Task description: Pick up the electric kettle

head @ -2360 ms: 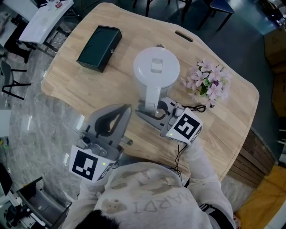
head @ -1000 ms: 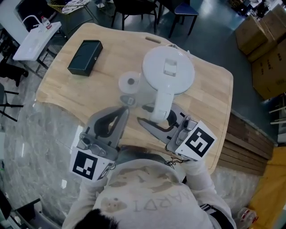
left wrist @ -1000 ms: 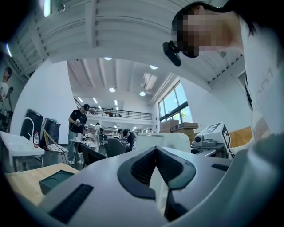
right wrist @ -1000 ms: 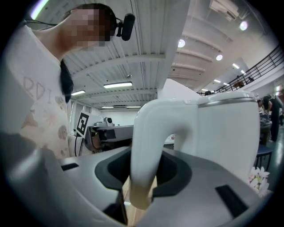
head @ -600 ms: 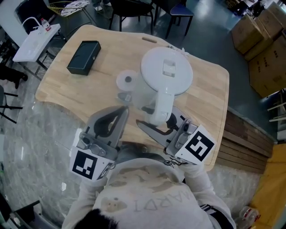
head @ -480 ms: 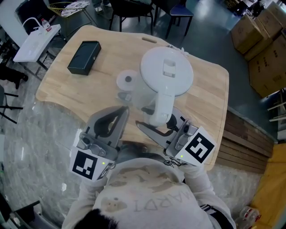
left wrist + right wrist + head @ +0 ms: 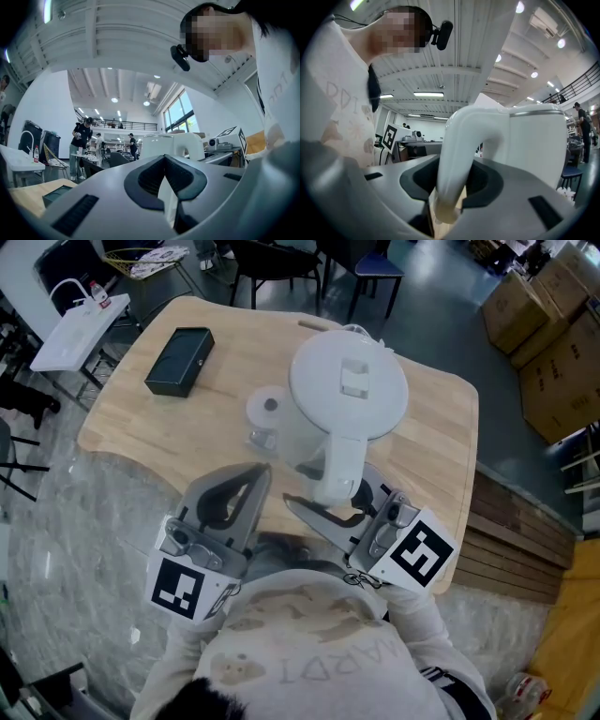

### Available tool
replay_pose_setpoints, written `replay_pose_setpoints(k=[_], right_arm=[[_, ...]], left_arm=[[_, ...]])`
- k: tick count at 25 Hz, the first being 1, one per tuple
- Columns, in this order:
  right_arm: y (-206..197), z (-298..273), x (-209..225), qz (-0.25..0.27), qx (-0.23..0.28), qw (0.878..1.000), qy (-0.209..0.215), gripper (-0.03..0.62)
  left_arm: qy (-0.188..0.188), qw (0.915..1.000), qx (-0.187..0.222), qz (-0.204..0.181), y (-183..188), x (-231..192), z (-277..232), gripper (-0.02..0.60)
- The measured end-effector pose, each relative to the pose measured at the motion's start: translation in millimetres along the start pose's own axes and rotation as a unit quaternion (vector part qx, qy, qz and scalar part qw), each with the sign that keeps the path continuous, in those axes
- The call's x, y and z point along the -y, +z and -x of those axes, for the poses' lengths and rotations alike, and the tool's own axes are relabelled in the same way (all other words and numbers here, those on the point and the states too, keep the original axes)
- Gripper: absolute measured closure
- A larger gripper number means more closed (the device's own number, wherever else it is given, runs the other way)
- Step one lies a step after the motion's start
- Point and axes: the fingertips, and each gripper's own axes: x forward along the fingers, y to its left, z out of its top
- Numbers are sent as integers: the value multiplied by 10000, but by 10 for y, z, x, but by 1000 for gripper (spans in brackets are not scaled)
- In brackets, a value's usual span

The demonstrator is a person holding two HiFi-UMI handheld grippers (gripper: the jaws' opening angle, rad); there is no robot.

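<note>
As the right hand-held gripper [image 7: 328, 501] clamps the electric kettle [image 7: 348, 385] by its handle, lift-off from its base [image 7: 267, 409] appears done; left hand-held gripper [image 7: 262, 474] closed, empty.

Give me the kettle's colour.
The kettle is plain white, handle included; the head view shows it best.

Kettle [image 7: 347, 390] covers base's [image 7: 263, 412] right side. Handle's [image 7: 337, 460] lower end buried in right gripper [image 7: 328, 501]. Table's [image 7: 187, 437] near edge lost under left gripper [image 7: 262, 471].
</note>
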Motion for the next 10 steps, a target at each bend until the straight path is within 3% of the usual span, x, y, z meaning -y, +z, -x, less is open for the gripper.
replay_pose_setpoints(k=[10], right_arm=[[41,-76,-133,38,41,10000,42,465]], left_arm=[[12,10000,26,-31,54,-20,129,574]])
